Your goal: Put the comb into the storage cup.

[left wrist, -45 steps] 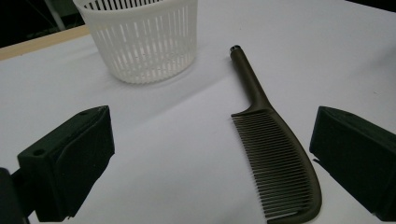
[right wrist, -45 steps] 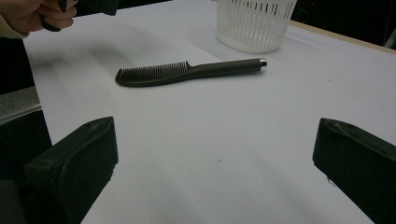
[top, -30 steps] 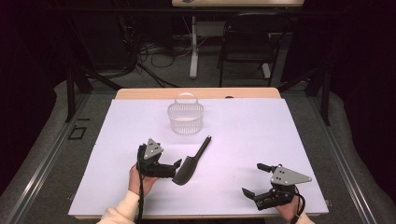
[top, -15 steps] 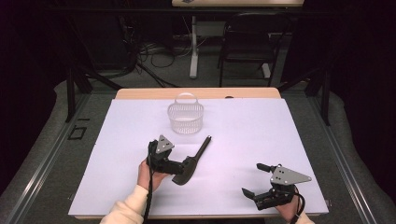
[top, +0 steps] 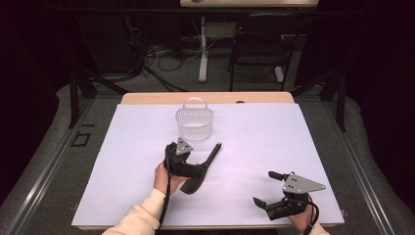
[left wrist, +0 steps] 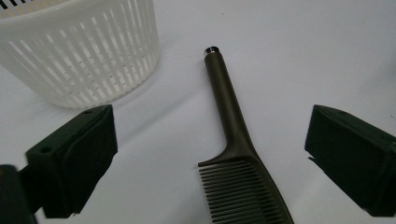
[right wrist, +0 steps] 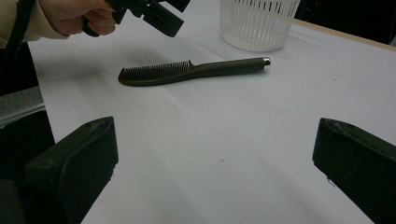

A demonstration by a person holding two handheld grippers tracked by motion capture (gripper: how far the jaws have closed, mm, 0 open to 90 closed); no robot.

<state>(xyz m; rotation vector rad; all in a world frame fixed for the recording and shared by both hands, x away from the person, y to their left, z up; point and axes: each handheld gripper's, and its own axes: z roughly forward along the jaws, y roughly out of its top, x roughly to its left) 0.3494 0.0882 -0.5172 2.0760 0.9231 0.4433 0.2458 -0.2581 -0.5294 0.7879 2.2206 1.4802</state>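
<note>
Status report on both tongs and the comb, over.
Left tongs open above comb. Right tongs open, idle. Basket beyond the comb, nothing blocking.

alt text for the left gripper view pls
A dark comb lies flat on the white table between the left gripper's two open black fingers, teeth nearest the camera and handle pointing away. A white slatted basket stands at the upper left, apart from the comb.

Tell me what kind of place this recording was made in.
Probably a lab or recording room: a table under a plain white sheet, dark curtains around it, loose floor cables and a chair behind. A comb and basket lie staged.
</note>
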